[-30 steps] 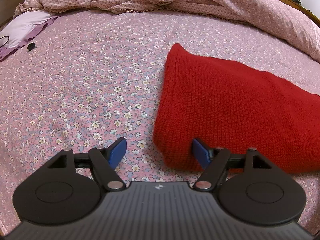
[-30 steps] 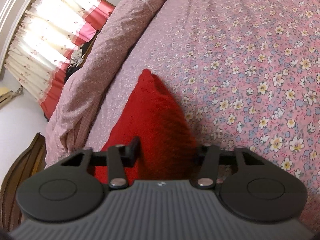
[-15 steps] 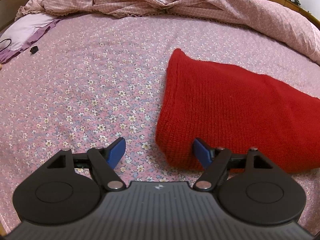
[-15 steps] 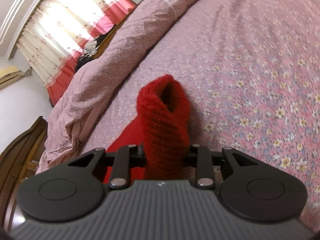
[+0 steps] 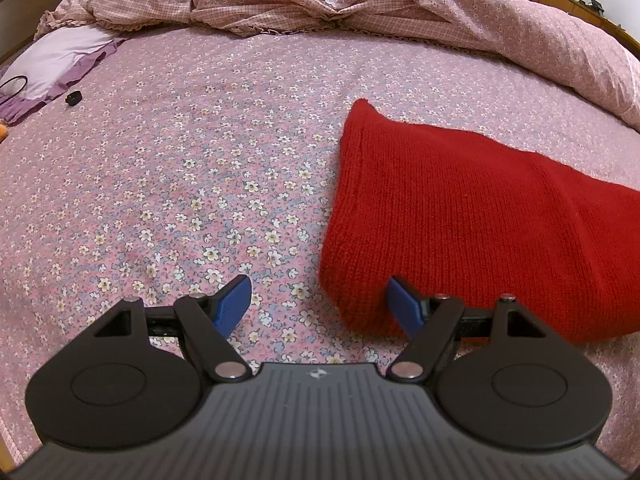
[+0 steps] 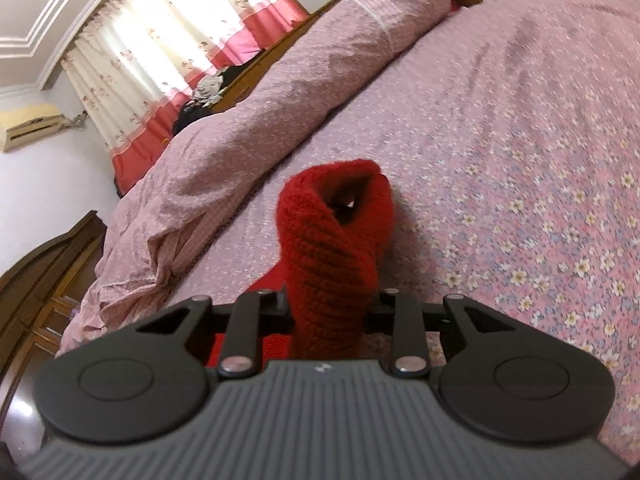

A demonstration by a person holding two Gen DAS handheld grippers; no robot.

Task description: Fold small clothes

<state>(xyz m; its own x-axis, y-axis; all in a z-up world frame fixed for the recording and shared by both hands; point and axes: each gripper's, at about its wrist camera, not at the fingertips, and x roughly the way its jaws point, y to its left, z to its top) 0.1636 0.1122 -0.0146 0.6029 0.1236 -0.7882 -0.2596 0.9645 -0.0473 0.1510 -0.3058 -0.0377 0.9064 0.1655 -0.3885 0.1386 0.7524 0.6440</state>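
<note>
The bed [image 5: 200,152] carries a red knit [image 5: 460,216], its right end cut off by the frame. The right gripper [image 6: 332,312] pinches a bunched fold, pads hidden. The left gripper [image 5: 320,300] gapes, straddling the near corner.

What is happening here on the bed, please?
A person is folding a red knitted garment on a flowered bedsheet. The right gripper is shut on one bunched end of it, raised off the sheet. The left gripper is open at the garment's near corner, not gripping.
</note>
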